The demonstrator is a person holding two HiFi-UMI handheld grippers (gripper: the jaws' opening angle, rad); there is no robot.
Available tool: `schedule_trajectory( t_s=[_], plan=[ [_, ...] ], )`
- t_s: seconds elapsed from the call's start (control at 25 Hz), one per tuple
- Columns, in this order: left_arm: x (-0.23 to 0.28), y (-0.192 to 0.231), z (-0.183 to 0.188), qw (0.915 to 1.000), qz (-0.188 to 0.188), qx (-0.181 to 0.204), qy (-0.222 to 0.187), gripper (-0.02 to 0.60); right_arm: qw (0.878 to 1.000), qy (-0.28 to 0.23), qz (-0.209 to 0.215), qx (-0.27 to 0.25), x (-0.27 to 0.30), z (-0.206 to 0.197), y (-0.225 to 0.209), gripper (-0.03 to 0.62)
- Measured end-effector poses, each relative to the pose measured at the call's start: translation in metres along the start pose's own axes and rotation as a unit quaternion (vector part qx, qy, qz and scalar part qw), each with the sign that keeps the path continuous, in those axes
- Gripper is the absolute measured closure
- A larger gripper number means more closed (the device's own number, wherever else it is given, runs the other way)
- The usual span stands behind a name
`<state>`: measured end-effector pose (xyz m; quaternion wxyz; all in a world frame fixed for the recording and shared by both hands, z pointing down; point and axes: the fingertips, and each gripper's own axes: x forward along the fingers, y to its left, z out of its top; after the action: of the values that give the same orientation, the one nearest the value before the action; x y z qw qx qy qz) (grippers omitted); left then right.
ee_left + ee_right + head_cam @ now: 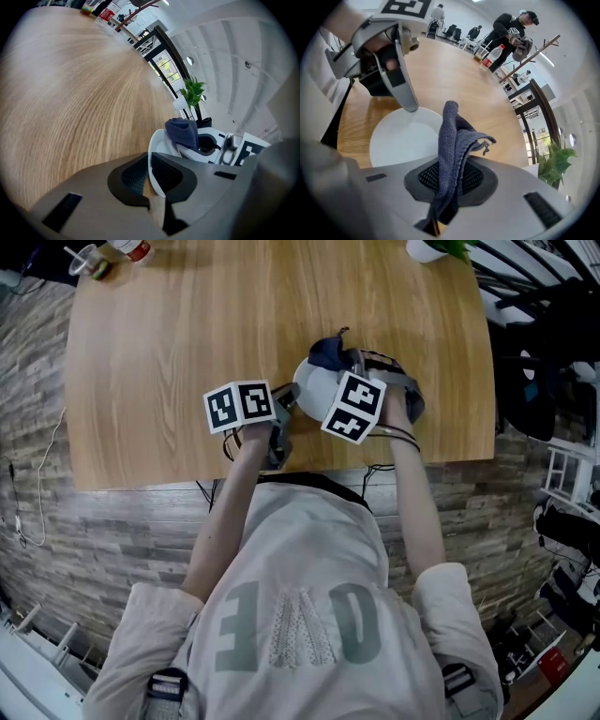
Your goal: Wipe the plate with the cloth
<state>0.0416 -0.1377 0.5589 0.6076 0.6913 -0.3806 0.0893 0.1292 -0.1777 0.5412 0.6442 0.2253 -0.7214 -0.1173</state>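
Observation:
A white plate (314, 385) lies on the wooden table near its front edge. My left gripper (279, 418) is shut on the plate's rim (153, 174), which sits between its dark pads (132, 174). My right gripper (361, 362) is shut on a dark blue cloth (452, 159) that sticks up from between its jaws, above the plate (405, 140). In the left gripper view the cloth (183, 132) bunches over the plate's far side. The left gripper's finger (405, 91) touches the plate's rim in the right gripper view.
The wooden table (187, 343) stretches away behind the plate. A cup and bottle (112, 254) stand at its far left corner, a white pot with a green plant (436, 247) at the far right. People (513, 28) stand beyond the table. Dark clutter (544, 381) lies at the right.

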Motion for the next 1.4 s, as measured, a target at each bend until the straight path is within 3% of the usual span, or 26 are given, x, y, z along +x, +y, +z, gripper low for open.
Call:
schedule_trajectory(
  t_s=[0.28, 0.6, 1.0, 1.28, 1.4],
  plan=[
    [-0.001, 0.001, 0.001, 1.0, -0.004, 0.002, 0.004, 0.551, 0.998, 0.025, 0.005, -0.051, 0.01, 0.009, 0.012, 0.537],
    [-0.002, 0.002, -0.001, 1.0, -0.002, 0.001, 0.002, 0.551, 0.991, -0.004, 0.054, -0.121, -0.008, 0.03, 0.065, 0.537],
    [-0.001, 0.002, 0.0, 1.0, -0.001, 0.002, 0.002, 0.551, 0.981, -0.03, 0.129, -0.142, -0.038, 0.041, 0.112, 0.537],
    [-0.002, -0.002, 0.002, 0.9999, -0.006, 0.013, -0.007, 0.549, 0.982, -0.029, 0.127, -0.135, -0.041, 0.037, 0.107, 0.537],
    [-0.006, -0.007, 0.008, 0.9991, -0.008, 0.029, -0.03, 0.477, 0.988, -0.023, 0.107, -0.112, -0.042, 0.029, 0.087, 0.537]
  ],
)
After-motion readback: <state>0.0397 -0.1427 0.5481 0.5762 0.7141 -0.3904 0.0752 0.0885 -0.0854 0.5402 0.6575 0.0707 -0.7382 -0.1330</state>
